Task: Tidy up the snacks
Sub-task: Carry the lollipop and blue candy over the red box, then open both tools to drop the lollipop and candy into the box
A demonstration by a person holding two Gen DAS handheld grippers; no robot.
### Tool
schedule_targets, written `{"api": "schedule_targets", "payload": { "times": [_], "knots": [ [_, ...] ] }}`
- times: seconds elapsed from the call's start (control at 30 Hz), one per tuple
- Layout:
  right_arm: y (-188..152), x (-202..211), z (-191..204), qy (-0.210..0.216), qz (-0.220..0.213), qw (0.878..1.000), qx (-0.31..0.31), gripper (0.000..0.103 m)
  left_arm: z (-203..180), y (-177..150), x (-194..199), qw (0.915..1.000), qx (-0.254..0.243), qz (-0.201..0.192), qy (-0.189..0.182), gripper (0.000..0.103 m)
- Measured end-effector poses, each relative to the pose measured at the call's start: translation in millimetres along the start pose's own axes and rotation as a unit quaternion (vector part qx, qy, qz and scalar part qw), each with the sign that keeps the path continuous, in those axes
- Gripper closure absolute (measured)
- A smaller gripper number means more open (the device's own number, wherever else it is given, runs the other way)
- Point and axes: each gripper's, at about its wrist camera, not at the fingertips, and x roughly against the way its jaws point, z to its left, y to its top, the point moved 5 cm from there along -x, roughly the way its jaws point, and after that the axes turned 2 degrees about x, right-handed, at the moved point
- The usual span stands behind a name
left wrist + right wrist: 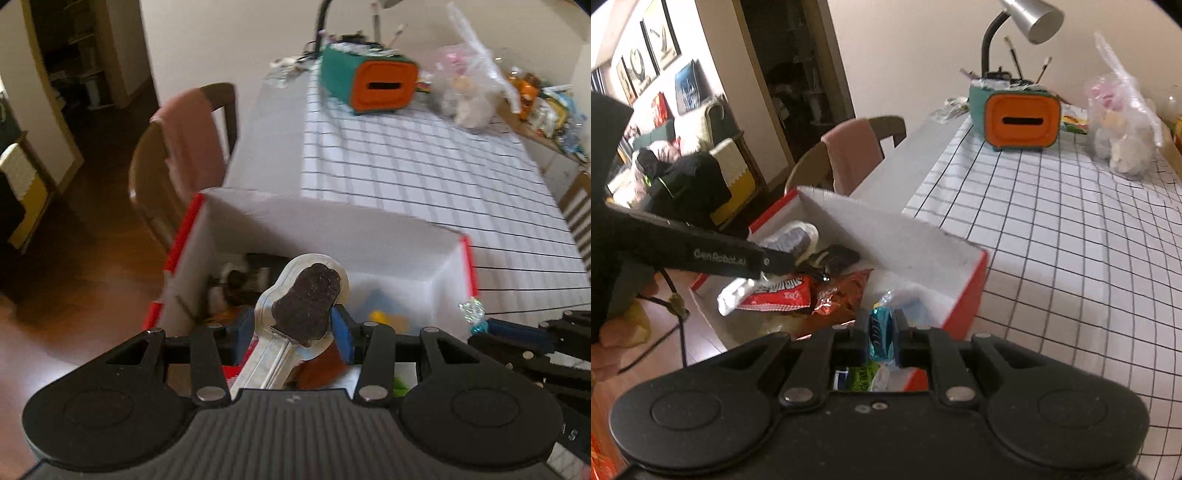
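Observation:
A red box with white inside walls stands at the table's near left corner and holds several snack packets; it also shows in the right wrist view. My left gripper is shut on a clear-wrapped dark chocolate snack on a stick, held above the box. My right gripper is shut on a teal-wrapped candy over the box's near right side. In the right wrist view the left gripper reaches in from the left with its snack above a red packet.
A checked tablecloth covers the table. At its far end stand a teal and orange container, a desk lamp and a clear plastic bag. A chair with a pink cloth stands left of the table.

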Motion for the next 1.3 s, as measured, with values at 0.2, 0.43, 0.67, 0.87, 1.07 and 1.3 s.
{"api": "schedule_targets", "payload": {
  "times": [0.2,0.43,0.67,0.87,1.07,1.3],
  "knots": [
    [-6.3,-37.3,18.1,-0.021,0.03,0.999,0.023,0.092,20.1,-0.1,-20.1,0.9998,0.007,0.008,0.015,0.059],
    [-22.2,-58.7,27.7,-0.024,0.072,0.997,0.035,0.092,21.6,-8.4,-35.0,0.9994,-0.007,0.028,0.016,0.059],
    [-30.1,-61.7,30.1,-0.018,0.083,0.996,0.031,0.09,20.3,-15.2,-45.8,0.9986,-0.014,0.048,0.018,0.058],
    [-29.0,-59.3,31.3,-0.015,0.083,0.996,0.023,0.083,19.2,-20.4,-44.9,0.9985,-0.022,0.047,0.018,0.058],
    [-26.0,-52.3,27.4,-0.01,0.078,0.997,0.0,0.077,15.0,-22.9,-37.7,0.9986,-0.033,0.038,0.016,0.057],
    [-19.8,-37.5,26.3,-0.007,0.063,0.998,-0.016,0.068,8.3,-25.8,-20.6,0.9986,-0.05,0.01,0.015,0.038]
  ]
}}
